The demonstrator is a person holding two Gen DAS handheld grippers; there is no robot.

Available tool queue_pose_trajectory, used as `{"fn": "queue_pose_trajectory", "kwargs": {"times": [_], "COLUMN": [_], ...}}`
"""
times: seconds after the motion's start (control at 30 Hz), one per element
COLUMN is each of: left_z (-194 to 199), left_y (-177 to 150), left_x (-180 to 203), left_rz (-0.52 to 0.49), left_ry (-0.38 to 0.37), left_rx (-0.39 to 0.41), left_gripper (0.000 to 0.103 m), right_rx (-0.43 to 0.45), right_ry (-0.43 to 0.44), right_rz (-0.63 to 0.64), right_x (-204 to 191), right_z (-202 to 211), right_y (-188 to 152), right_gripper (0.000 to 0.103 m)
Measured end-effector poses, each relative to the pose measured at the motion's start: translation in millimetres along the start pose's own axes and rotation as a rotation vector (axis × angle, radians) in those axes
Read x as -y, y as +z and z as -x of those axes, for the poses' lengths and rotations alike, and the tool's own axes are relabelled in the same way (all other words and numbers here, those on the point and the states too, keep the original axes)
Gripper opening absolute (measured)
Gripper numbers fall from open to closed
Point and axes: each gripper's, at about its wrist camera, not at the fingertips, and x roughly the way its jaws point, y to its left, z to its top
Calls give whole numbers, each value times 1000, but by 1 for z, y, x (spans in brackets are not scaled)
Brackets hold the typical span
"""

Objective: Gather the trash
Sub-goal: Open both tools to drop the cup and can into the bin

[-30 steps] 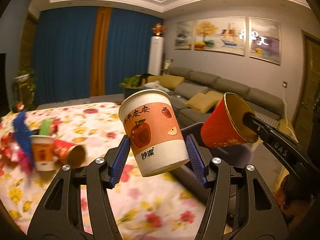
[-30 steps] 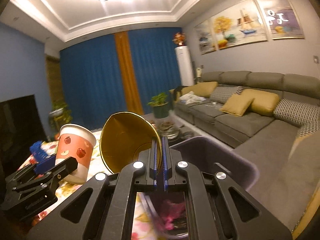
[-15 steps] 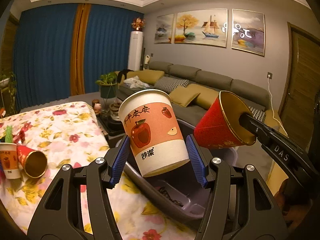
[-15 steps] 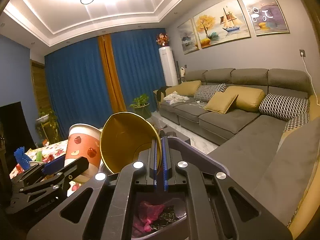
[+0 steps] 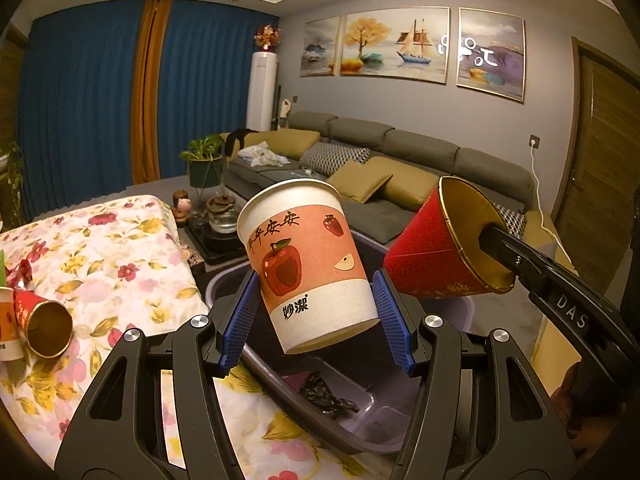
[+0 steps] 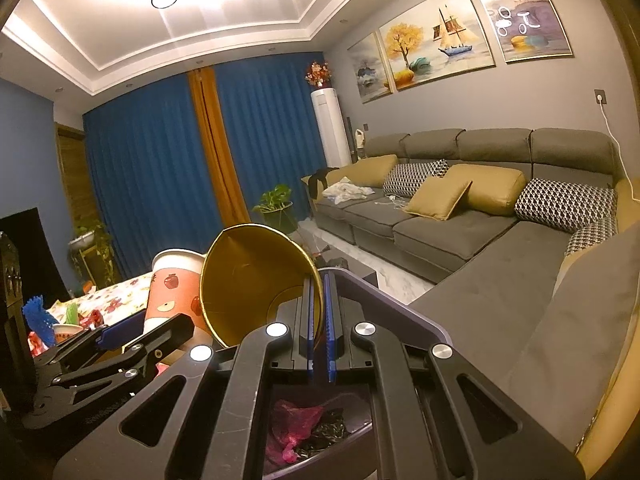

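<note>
The left tongs (image 5: 314,312) hold the apple paper cup (image 5: 306,264) over the purple bin (image 5: 360,436); the right tongs (image 6: 319,320) pinch the rim of the red cup (image 5: 436,256).

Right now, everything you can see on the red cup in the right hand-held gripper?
The red cup is a paper cup, red outside with gold print near the rim and shiny gold inside. It lies tipped on its side, mouth towards the right hand-held gripper, whose blue pads pinch the cup's wall at the rim, one inside and one outside. It hangs in the air over the purple bin, beside the apple-print cup but apart from it. It looks empty.
</note>
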Motion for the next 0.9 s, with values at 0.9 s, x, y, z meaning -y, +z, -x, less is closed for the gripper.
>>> {"fn": "queue_pose_trajectory", "kwargs": {"times": [0.9], "left_z": [-21], "left_y": [-7], "left_x": [-3], "left_rz": [-7], "left_ry": [-54], "left_rx": [-56], "left_gripper": [69], "right_rx": [-38], "right_ry": [11], "right_rz": [-21], "right_x": [-1], "right_z": [-12], "right_y": [5], "right_gripper": [6]}}
